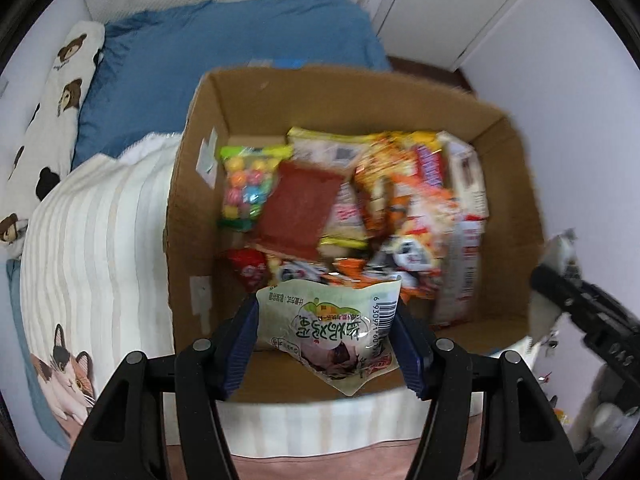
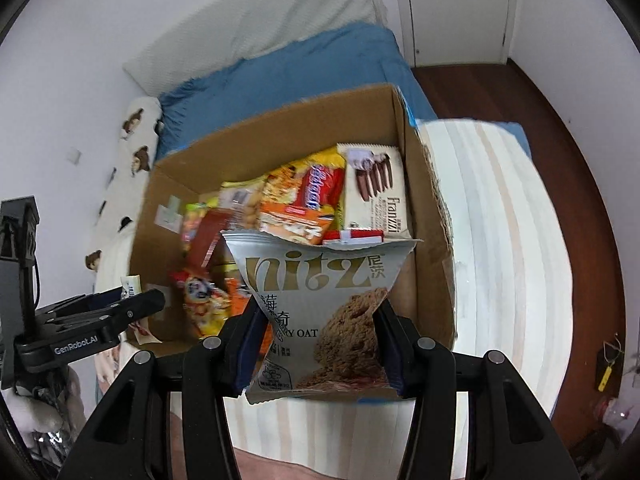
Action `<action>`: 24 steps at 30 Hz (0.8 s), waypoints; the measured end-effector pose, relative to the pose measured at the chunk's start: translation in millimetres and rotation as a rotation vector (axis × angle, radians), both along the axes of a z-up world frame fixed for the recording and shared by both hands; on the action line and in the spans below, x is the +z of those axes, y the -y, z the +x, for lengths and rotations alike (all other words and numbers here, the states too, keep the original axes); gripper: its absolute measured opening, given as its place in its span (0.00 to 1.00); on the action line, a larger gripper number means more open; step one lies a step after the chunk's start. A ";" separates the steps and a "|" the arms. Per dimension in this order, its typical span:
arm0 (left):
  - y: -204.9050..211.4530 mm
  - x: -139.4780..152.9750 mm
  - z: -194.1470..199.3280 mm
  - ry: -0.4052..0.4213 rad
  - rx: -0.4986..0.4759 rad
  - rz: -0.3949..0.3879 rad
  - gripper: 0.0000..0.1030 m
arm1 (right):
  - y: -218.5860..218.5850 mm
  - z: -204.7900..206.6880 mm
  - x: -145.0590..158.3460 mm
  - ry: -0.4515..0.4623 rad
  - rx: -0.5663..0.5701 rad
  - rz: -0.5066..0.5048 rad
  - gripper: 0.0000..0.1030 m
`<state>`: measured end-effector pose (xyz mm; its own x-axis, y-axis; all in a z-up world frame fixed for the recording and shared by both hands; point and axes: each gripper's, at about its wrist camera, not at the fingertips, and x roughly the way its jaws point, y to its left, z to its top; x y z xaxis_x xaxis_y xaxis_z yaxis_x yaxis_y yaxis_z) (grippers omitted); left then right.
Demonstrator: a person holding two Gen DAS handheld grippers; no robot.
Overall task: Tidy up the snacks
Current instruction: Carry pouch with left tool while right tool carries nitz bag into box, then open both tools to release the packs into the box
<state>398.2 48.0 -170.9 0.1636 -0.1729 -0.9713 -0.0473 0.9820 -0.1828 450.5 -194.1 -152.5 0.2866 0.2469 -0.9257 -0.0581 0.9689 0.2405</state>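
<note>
An open cardboard box stands on the bed and holds several snack packets, among them a candy bag and a red packet. My left gripper is shut on a pale green snack pouch above the box's near edge. My right gripper is shut on a silver Nitz oat cookie bag above the near side of the same box. A white Franzzi box stands at the box's right wall. Each gripper shows at the edge of the other's view.
The box stands on a striped cream blanket with a cat print. A blue pillow and a bear-print pillow lie behind. Wooden floor lies right of the bed. White walls surround.
</note>
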 end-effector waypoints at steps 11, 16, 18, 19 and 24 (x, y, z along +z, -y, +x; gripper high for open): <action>-11.4 -60.0 6.3 -0.164 -0.006 0.040 0.60 | -6.6 24.3 -61.7 -0.152 0.019 -0.045 0.55; -6.6 -58.8 4.4 -0.164 -0.011 0.039 0.61 | -13.0 24.5 -67.1 -0.165 0.029 -0.093 0.93; -7.1 -56.5 4.1 -0.158 -0.001 0.034 0.88 | -15.6 23.5 -66.9 -0.172 0.039 -0.100 0.93; -6.2 -53.8 3.6 -0.151 0.003 0.034 0.94 | -16.8 22.5 -66.8 -0.173 0.042 -0.111 0.93; -2.0 -38.1 6.1 -0.111 0.020 0.040 0.96 | -19.0 18.4 -65.3 -0.170 0.050 -0.139 0.97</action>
<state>404.3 50.0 -209.0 0.0571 -0.1319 -0.9896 -0.0845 0.9870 -0.1365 468.9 -175.1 -217.8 0.1141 0.1240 -0.9857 -0.0773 0.9903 0.1156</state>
